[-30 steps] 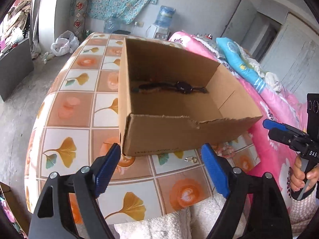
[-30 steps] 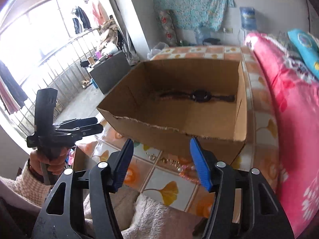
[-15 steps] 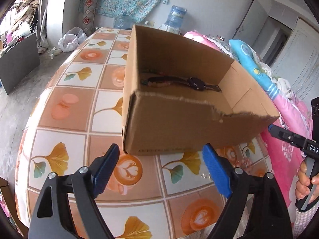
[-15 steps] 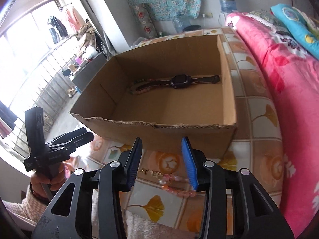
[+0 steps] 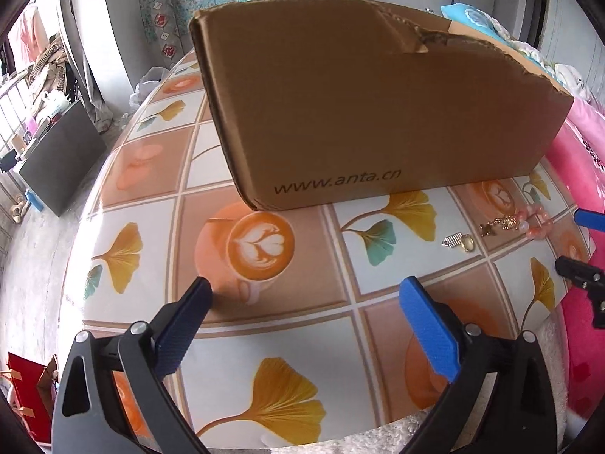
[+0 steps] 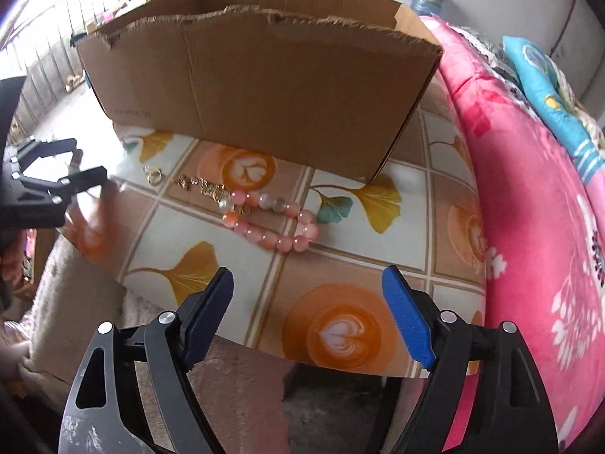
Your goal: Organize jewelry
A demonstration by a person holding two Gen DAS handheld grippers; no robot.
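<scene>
Both tongs, left tongs (image 5: 306, 295) and right tongs (image 6: 307, 282), are opening, empty; closing on the bead bracelet (image 6: 270, 219) mid-frame could snag the gold chain (image 6: 200, 185) touching it.

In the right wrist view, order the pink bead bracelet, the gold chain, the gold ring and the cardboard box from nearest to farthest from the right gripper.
From the right gripper, whose jaws are opening with nothing between them:
1. Pink bead bracelet, straight ahead on the table.
2. Gold chain, just beyond, to the left.
3. Gold ring, farther left.
4. Cardboard box, behind all.
</scene>
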